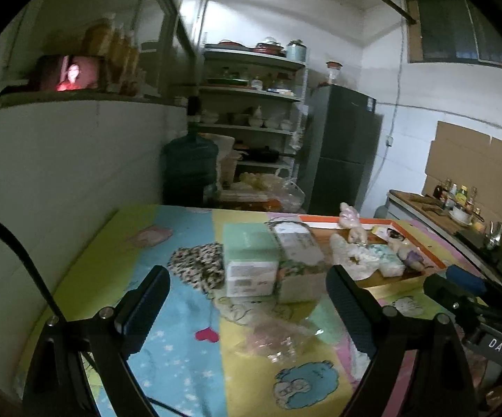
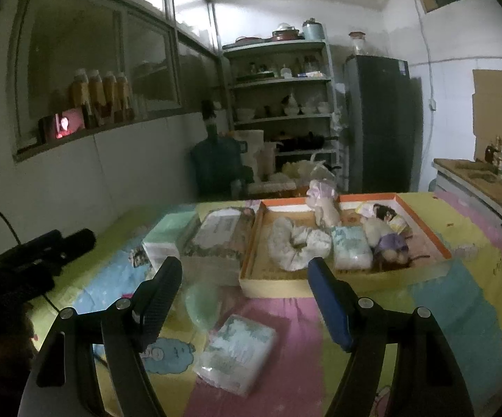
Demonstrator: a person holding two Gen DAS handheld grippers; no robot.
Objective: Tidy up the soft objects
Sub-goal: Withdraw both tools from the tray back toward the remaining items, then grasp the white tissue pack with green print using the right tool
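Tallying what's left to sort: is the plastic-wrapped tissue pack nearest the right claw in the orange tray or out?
Out. The tissue pack lies on the colourful mat, nearer than the orange tray; a similar pack already sits inside.

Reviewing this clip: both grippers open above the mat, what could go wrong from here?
The tissue pack on the mat looks slick and squashy, so the right hand-held gripper may slip off it. The orange tray already looks crowded, so adding more may topple the upright doll.

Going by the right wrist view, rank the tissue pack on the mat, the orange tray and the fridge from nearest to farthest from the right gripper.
1. Tissue pack, on the mat just below the right gripper.
2. Orange tray, mid-table, ahead and right.
3. Fridge, against the back wall.
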